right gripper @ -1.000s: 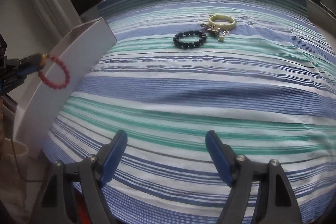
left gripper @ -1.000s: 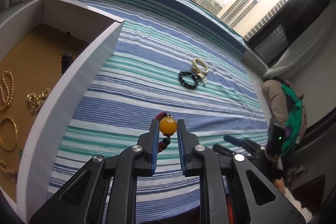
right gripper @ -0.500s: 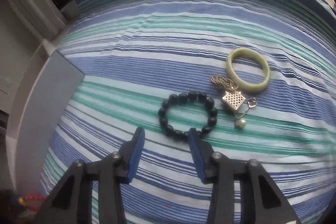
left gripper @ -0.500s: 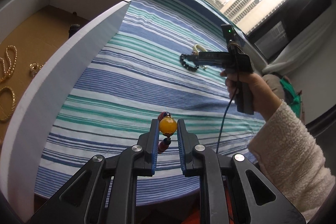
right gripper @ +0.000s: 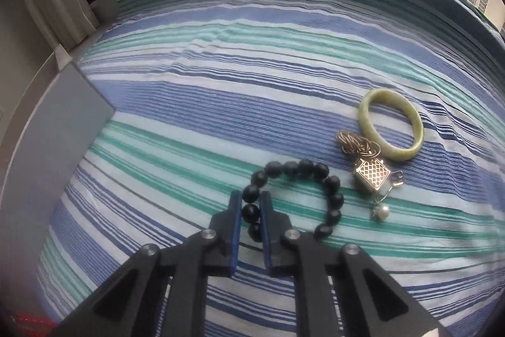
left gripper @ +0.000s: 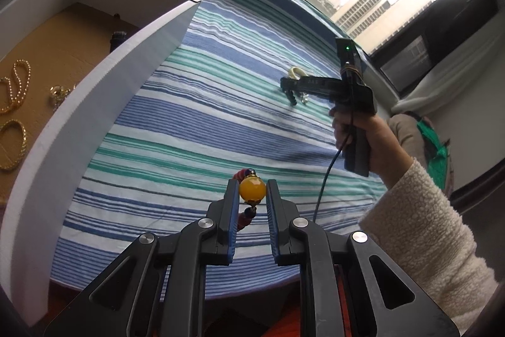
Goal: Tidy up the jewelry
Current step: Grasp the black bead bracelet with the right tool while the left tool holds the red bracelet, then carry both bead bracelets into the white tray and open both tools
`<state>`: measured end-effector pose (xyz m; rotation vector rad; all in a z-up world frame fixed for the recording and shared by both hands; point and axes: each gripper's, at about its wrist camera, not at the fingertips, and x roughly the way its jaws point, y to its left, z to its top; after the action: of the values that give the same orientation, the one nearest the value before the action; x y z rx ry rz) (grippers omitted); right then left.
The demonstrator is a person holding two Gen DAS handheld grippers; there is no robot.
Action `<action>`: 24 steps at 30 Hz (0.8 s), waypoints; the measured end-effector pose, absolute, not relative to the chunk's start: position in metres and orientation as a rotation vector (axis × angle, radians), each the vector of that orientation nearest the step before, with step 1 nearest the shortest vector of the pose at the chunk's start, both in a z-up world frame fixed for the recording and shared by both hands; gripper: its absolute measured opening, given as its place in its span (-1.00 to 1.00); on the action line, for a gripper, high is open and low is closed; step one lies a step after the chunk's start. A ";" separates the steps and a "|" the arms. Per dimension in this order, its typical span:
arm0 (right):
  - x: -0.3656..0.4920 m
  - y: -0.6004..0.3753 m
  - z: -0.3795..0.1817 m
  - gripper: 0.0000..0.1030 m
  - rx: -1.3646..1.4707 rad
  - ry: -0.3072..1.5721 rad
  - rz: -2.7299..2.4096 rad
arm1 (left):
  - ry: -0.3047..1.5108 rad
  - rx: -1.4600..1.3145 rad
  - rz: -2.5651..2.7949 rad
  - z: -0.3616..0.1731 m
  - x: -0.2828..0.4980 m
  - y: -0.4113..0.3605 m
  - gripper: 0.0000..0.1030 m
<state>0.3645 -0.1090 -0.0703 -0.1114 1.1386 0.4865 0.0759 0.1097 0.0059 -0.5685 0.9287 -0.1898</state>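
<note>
The black bead bracelet (right gripper: 296, 198) was a loop of round, dark, matte beads lying on the striped blue, green and white cloth (right gripper: 221, 103), just beside a gold chain with a lattice pendant and pearl (right gripper: 369, 176) and a pale green bangle (right gripper: 391, 123). The right gripper (right gripper: 251, 207) had just been closing, and its blue pads now pinched the beads on the near-left side of the loop, where a second earlier the jaws stood spread wide over bare cloth, well short of the jewelry. The left gripper (left gripper: 252, 190) was clamped on a large amber bead (left gripper: 252, 188) of a red bead bracelet (left gripper: 244, 218) hanging beneath it, as before. It had shifted slightly toward the white box (left gripper: 104, 103), whose brown floor held gold bracelets (left gripper: 12, 147) and a pearl strand (left gripper: 19, 84).
</note>
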 end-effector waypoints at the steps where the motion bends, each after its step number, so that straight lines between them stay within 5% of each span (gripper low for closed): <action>1: 0.360 -0.115 -0.060 -0.78 -0.061 1.128 0.505 | 0.920 -0.577 -0.188 0.011 0.073 0.113 -0.70; 13: 0.271 -0.080 0.076 -0.78 0.164 0.921 0.891 | 0.709 -0.603 0.005 0.081 0.005 0.201 -0.70; 24: 0.204 0.079 0.091 -0.77 0.123 0.962 1.240 | 0.754 -0.653 0.364 0.033 -0.022 0.327 -0.70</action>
<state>0.2040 0.0791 0.0911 0.1227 0.9623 1.2401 -0.0217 0.3267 0.0330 -0.6527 0.7537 0.3644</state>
